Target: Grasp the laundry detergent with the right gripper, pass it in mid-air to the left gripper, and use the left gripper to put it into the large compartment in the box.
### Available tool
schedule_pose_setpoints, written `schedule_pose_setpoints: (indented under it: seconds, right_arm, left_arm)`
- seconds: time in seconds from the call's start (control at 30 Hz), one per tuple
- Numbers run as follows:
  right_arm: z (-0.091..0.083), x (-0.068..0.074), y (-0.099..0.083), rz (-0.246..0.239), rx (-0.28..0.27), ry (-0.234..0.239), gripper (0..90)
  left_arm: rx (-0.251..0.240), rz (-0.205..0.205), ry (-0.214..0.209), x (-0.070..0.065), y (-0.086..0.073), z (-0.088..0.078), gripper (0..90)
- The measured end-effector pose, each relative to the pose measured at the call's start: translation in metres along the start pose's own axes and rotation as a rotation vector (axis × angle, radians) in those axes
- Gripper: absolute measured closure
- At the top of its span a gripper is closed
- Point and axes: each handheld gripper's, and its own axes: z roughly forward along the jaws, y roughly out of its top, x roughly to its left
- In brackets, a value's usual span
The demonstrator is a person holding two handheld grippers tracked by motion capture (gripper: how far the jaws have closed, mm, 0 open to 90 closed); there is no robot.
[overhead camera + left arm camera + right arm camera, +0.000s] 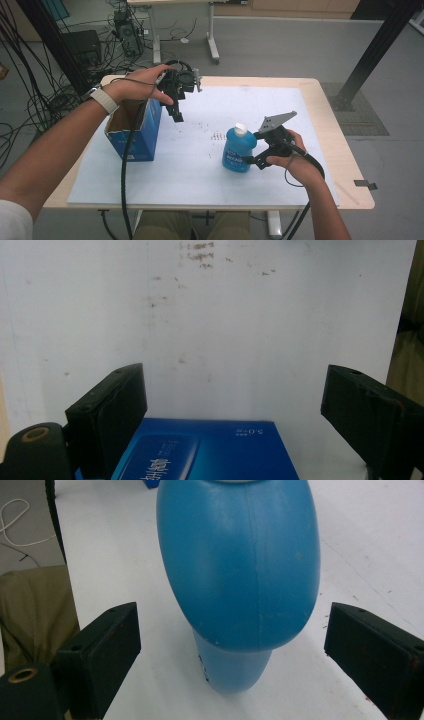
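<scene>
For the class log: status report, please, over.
Left gripper open above blue box. Right gripper open, jaws astride upright blue bottle, not touching. Nothing between.

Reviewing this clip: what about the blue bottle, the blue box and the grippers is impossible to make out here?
- Blue bottle: cap cut off by the top edge in the right gripper view; label print too small in the high view.
- Blue box: contents hidden by its walls and the left forearm in the high view.
- Right gripper: jaws flank the bottle, apart from it.

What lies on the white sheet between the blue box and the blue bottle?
In the high view, the white sheet between the blue box and the blue bottle bears no objects, only small dark specks.
</scene>
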Motion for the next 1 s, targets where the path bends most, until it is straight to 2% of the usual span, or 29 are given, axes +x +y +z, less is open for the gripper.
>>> schedule_pose_setpoints:
  seconds: [1.0]
  right_arm:
    - [0.0015, 0.0007, -0.0025, 0.006, -0.002, -0.002, 7.8]
  left_arm:
    - [0.002, -0.001, -0.001, 0.0006, 0.0003, 0.0006, 11.5]
